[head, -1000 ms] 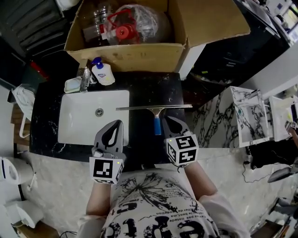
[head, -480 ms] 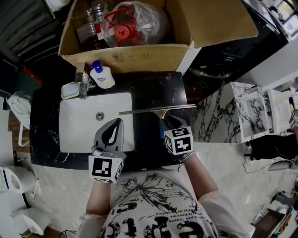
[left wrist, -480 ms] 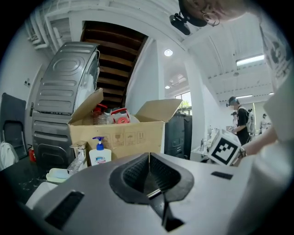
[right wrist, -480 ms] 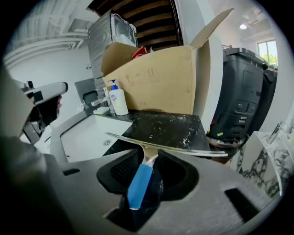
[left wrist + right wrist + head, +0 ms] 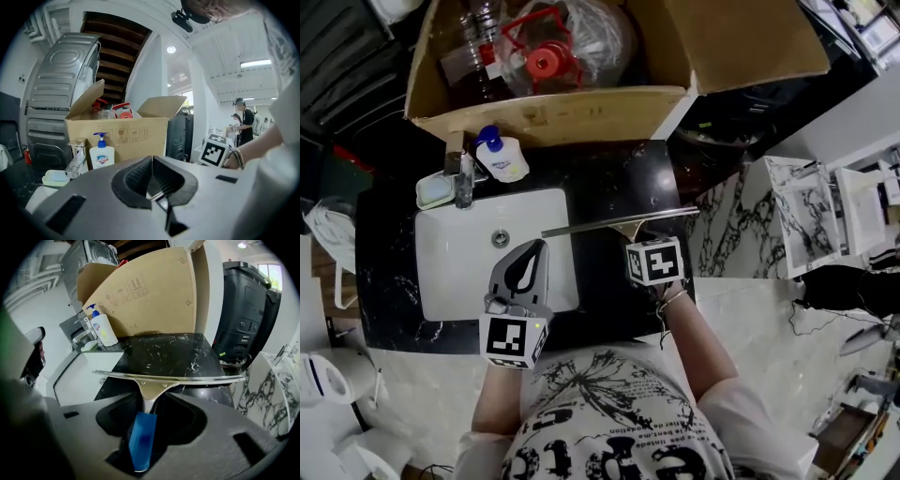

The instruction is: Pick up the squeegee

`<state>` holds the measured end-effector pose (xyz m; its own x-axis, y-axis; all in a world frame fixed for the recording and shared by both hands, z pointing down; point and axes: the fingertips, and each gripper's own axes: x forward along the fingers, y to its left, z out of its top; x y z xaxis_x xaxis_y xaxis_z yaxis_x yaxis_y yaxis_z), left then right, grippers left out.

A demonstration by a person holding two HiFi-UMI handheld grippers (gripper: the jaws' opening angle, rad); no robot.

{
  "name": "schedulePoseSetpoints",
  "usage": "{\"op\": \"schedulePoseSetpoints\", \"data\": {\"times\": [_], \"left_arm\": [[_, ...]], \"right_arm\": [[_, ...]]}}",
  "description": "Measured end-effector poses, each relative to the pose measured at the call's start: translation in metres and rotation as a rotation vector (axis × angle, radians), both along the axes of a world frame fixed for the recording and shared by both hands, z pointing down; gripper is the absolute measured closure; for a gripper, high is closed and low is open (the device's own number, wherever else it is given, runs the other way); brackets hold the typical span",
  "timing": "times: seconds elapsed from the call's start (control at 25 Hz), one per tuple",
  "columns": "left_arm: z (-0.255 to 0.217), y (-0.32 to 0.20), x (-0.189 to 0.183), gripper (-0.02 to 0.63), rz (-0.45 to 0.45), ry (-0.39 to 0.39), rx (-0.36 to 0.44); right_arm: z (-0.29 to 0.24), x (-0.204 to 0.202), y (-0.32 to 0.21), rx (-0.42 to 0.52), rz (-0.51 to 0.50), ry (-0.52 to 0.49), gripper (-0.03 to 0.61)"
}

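On the black countertop (image 5: 614,178), the squeegee (image 5: 619,223) lies with its blue handle (image 5: 142,439) between the right gripper's (image 5: 152,409) opening jaws (no grip yet). Closing off-centre could skid it away. The left gripper (image 5: 151,177) is closed and empty.

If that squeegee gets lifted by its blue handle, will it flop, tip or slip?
Probably stiff: the squeegee has a long metal bar on a metal neck. It may tip sideways, since that wide bar outreaches the narrow blue handle. The handle looks smooth, so it could slip; the right tool, jaws opening, straddles it.
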<state>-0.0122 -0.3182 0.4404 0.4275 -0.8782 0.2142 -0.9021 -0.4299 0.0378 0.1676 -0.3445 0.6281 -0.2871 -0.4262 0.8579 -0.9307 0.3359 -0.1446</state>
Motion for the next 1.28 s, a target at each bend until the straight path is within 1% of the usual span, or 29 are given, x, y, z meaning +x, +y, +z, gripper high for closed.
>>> {"op": "schedulePoseSetpoints", "data": {"times": [0.12, 0.24, 0.32, 0.4, 0.48, 0.56, 0.84, 1.0, 1.28], "left_arm": [[0.002, -0.003, -0.002, 0.601, 0.009, -0.004, -0.008], [0.004, -0.006, -0.003, 0.601, 0.022, -0.015, -0.007], [0.012, -0.007, -0.008, 0.601, 0.022, -0.027, -0.002], [0.014, -0.009, -0.013, 0.601, 0.011, -0.03, -0.017], [0.012, -0.012, -0.013, 0.601, 0.003, -0.026, -0.037], [0.016, -0.012, -0.013, 0.601, 0.009, -0.026, -0.038], [0.019, -0.01, -0.01, 0.601, 0.007, -0.024, -0.035], [0.008, -0.008, -0.011, 0.601, -0.006, -0.023, -0.025], [0.001, -0.003, -0.02, 0.601, -0.032, -0.015, 0.009]], "right_arm": [[0.009, -0.001, -0.003, -0.019, 0.028, 0.028, 0.402], [0.012, 0.0, -0.008, -0.024, 0.072, 0.023, 0.399], [0.012, -0.002, -0.008, -0.028, 0.068, 0.025, 0.397], [0.012, -0.002, -0.008, -0.023, 0.057, 0.036, 0.4], [0.012, -0.001, -0.008, -0.006, 0.058, 0.055, 0.403], [0.012, -0.001, -0.008, 0.016, 0.062, 0.067, 0.411], [0.007, -0.003, -0.007, 0.045, 0.074, 0.04, 0.436], [-0.005, -0.002, -0.006, 0.101, 0.073, 0.025, 0.445], [-0.047, 0.003, -0.016, 0.252, 0.113, -0.042, 0.448]]}}
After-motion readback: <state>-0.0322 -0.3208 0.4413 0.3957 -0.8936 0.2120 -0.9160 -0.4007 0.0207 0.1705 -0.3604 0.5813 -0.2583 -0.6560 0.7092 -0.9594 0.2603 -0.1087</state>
